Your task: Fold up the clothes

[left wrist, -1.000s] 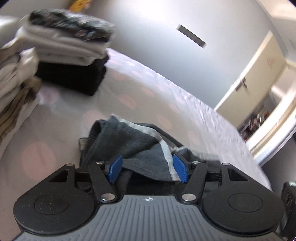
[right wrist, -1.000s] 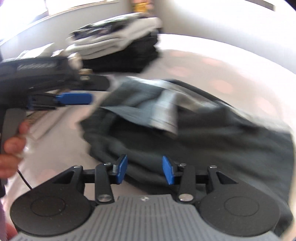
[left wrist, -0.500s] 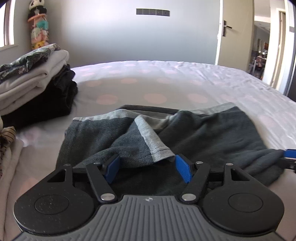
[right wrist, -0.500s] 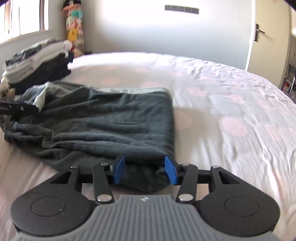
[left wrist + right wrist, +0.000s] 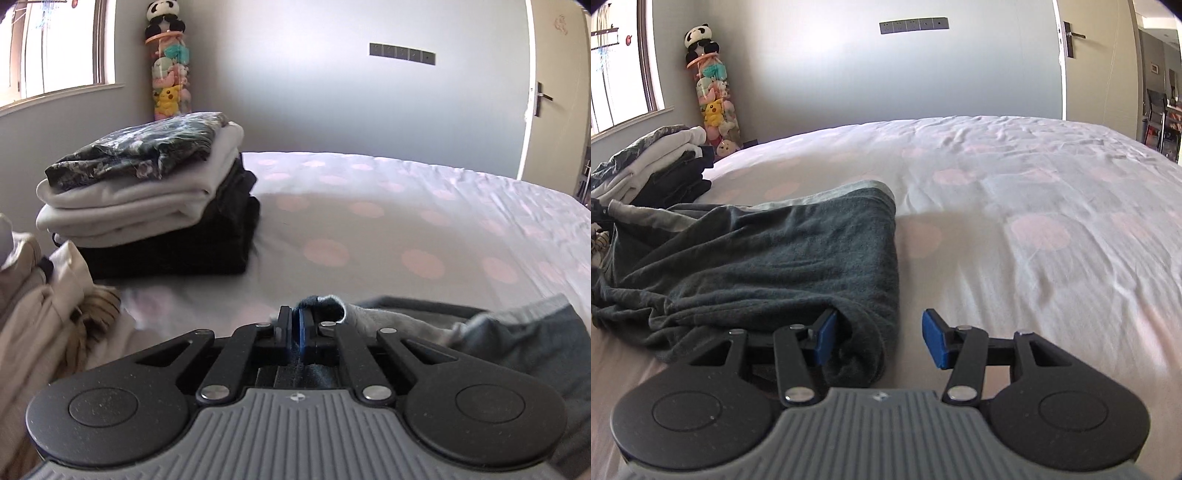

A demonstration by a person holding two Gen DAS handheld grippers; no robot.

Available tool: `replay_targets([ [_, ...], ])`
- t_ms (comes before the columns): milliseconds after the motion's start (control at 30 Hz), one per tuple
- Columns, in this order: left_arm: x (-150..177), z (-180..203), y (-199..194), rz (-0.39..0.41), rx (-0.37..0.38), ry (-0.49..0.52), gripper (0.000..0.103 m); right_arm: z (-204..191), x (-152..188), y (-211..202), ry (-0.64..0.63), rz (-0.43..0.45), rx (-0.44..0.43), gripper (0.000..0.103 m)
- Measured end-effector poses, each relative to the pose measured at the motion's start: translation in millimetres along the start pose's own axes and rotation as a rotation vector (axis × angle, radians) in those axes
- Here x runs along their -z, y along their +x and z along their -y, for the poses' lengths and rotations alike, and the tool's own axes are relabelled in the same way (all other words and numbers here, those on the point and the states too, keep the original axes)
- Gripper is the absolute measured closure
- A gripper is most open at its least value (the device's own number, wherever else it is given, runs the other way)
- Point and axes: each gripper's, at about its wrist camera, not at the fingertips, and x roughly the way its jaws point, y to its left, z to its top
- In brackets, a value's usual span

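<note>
1 dark grey garment, pale-banded, lies rumpled on the dotted bed. Left gripper clamps its corner. Right gripper gapes, a fold between its pads.

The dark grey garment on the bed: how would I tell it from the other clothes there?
Look at the bed with the pink-dotted sheet. A folded stack sits at its left edge by the window; the garment lies nearer, alone and spread out. It is the only unfolded piece, dark grey with a pale grey band along its far edge.
</note>
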Motion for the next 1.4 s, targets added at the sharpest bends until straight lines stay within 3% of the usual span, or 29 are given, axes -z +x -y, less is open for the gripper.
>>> replay_targets([
  [200,-2.7,-18.6,44.5,-0.169,-0.034,-0.003,0.099,-0.2,-1.2,0.4,0.003,-0.001,-0.003,0.047],
  [300,7.3,-26.0,46.0,-0.19,-0.023,-0.046,0.095,1.7,-1.4,2.2,0.012,-0.002,-0.003,0.045],
  [400,12.9,-38.0,23.3,-0.168,0.001,-0.161,0.073,3.4,-3.1,1.6,0.022,0.006,-0.005,0.045],
  [533,25.2,-33.3,-18.5,-0.14,0.038,-0.203,0.042,3.6,-6.5,-4.5,0.026,0.028,-0.009,0.045],
  [567,29.7,-30.3,-26.8,-0.142,0.046,-0.213,0.039,3.5,-7.4,-6.0,0.025,0.033,-0.011,0.045],
  [733,61.3,-16.7,-36.1,-0.175,0.044,-0.235,0.039,7.3,-11.1,-11.6,0.032,0.053,-0.013,0.051],
  [833,82.1,-19.7,-32.9,-0.112,0.071,-0.252,0.04,13.1,-13.7,-14.6,0.052,0.072,-0.025,0.054],
  [900,90.7,-22.4,-30.2,-0.103,0.086,-0.288,0.051,17.8,-15.0,-14.4,0.08,0.083,-0.043,0.056],
  [967,91.2,-24.6,-25.0,-0.11,0.095,-0.296,0.077,17.4,-15.6,-7.7,0.057,0.063,-0.033,0.057],
  [1067,92.3,-24.0,-23.1,-0.113,0.091,-0.288,0.09,9.5,-9.4,0.3,-0.007,0.011,-0.035,0.057],
  [1267,90.7,-16.6,-42.7,-0.051,0.021,-0.214,0.091,-22.8,13.4,-16.0,-0.228,-0.035,-0.054,0.059],
  [1400,87.5,-22.0,-56.7,-0.007,0.031,-0.231,0.091,-14.0,3.4,-29.9,-0.166,0.05,-0.016,0.06],
])
